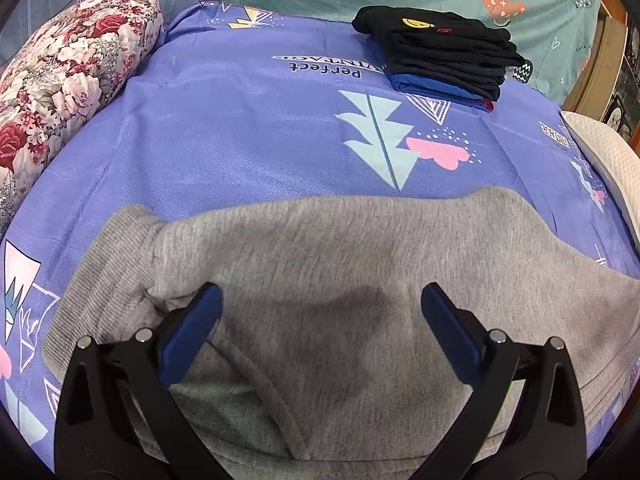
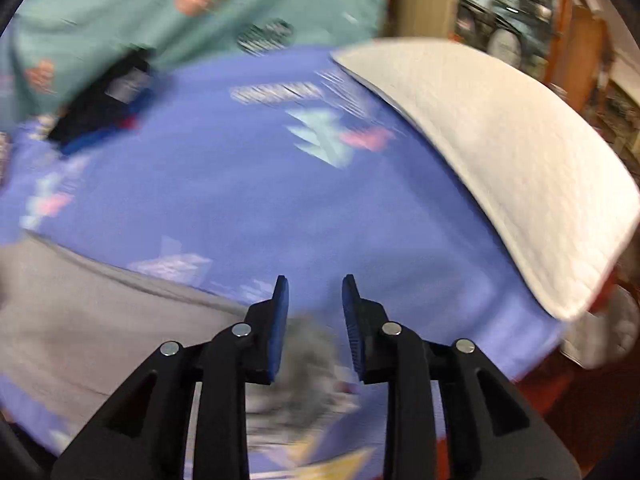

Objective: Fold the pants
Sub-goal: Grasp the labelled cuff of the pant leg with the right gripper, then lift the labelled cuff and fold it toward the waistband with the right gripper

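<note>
Grey pants (image 1: 320, 264) lie spread across the near edge of a purple printed bedsheet (image 1: 248, 120), their ribbed waistband (image 1: 100, 272) bunched toward the near-left corner and a drawstring (image 1: 256, 368) trailing over the fabric. The left gripper (image 1: 320, 308) hangs just above the garment with its blue pads (image 1: 192, 332) set wide apart, gripping nothing. Seen from the right wrist, through heavy motion blur, the right gripper (image 2: 315, 312) has its jaws at a narrow gap over the sheet near the right edge; a smudge of grey cloth shows between and below the pads, but whether they actually pinch it cannot be told. The pants (image 2: 100, 312) run off to the left in that view.

A stack of folded dark clothes (image 1: 440, 56) sits at the far-right corner of the sheet, a floral bolster (image 1: 68, 80) lines the left edge and a white quilted pad (image 2: 500, 152) overlaps the right edge.

Judging by the flat, unfolded garment, the work appears to be at the arranging stage, with no fold made yet. The next move likely calls for each gripper to take a firm hold at one end of the pants, waistband on the left, and to lift evenly so one half can be laid over the other without dragging the sheet
</note>
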Motion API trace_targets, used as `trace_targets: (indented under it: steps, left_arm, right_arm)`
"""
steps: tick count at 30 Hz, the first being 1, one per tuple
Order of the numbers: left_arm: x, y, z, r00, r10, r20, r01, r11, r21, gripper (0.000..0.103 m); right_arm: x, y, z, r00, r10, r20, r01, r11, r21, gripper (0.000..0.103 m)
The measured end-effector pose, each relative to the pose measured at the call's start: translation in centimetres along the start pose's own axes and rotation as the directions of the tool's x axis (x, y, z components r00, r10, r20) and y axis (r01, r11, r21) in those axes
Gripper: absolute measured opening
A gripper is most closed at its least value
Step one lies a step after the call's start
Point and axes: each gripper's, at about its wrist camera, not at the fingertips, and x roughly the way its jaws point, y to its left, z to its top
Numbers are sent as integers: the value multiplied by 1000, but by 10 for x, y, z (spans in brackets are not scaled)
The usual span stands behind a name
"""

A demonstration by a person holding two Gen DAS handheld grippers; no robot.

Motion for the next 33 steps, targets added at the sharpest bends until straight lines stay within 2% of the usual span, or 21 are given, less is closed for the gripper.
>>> trace_targets:
  steps: [1,2,3,4,5,7,9,11,12,14,16,19,21,22,23,24,25,27,29,30,33]
  left_arm:
    - [1,0,0,1000,2,-2,-2,1000,1,101]
    - [0,0,0,1000,2,-1,-2,1000,3,101]
    - [0,0,0,1000,1,0,-1,1000,3,101]
    - [0,1,0,1000,-2,2,2,1000,1,101]
    - [-1,2,0,1000,-6,4,6,1000,-1,101]
    - [-1,3,0,1000,-14,5,14,1000,-6,101]
    - [-1,2,-1,1000,-13,6,13,1000,-6,101]
    - [0,2,-1,1000,-12,5,12,1000,-5,101]
    - [0,2,-1,1000,-10,2,10,1000,-3,101]
    - [0,0,-1,1000,-2,2,2,1000,2,101]
    - [-1,-2,-1,1000,7,1,-7,1000,7,101]
    - [-6,-1,-3,1000,2,20,-2,1000,9,101]
    - [-8,1,-3,1000,-6,27,6,1000,0,101]
    - [-7,1,-2,1000,-9,25,9,1000,-4,101]
    - [-6,2,-2,1000,-7,22,7,1000,-3,101]
    - [-5,1,-2,1000,-2,19,2,1000,0,101]
    - [-4,0,-1,1000,6,15,-6,1000,7,101]
    - [-3,-2,-1,1000,13,12,-13,1000,14,101]
    - [-3,-2,-1,1000,10,14,-10,1000,12,101]
    - [-3,-2,-1,1000,8,15,-8,1000,10,101]
    - [-5,-1,-2,1000,2,20,-2,1000,8,101]
  right_arm:
    - [-5,21,7,996,87,14,-86,995,-44,42]
    - [-4,44,14,990,141,10,-140,985,-100,43]
    - [0,75,19,976,219,-13,-218,962,-167,43]
    - [6,98,22,957,288,-45,-291,935,-201,43]
    - [16,123,24,929,357,-98,-370,902,-222,43]
    - [40,166,19,886,417,-203,-460,848,-262,42]
    - [70,187,6,879,368,-304,-452,847,-279,37]
    - [108,185,-9,892,270,-362,-381,881,-282,24]
    - [111,177,-8,892,307,-331,-401,876,-267,14]
    - [116,154,-3,890,336,-307,-398,901,-170,4]
    - [109,135,-3,921,292,-256,-334,933,-136,5]
    - [81,88,-9,931,309,-196,-317,948,-10,18]
    - [44,45,-16,947,302,-112,-295,953,75,48]
    - [29,28,-20,954,286,-87,-275,955,113,57]
    - [15,6,-28,961,267,-72,-252,952,175,74]
    - [2,-11,-38,962,264,-67,-242,942,233,86]
    - [-8,-32,-50,959,275,-65,-242,918,316,88]
    - [-17,-52,-65,954,283,-95,-223,887,404,93]
    - [-15,-58,-77,931,351,-101,-271,850,451,96]
    - [-10,-56,-80,923,370,-105,-285,842,459,96]
    - [6,-46,-80,921,369,-127,-276,846,457,96]
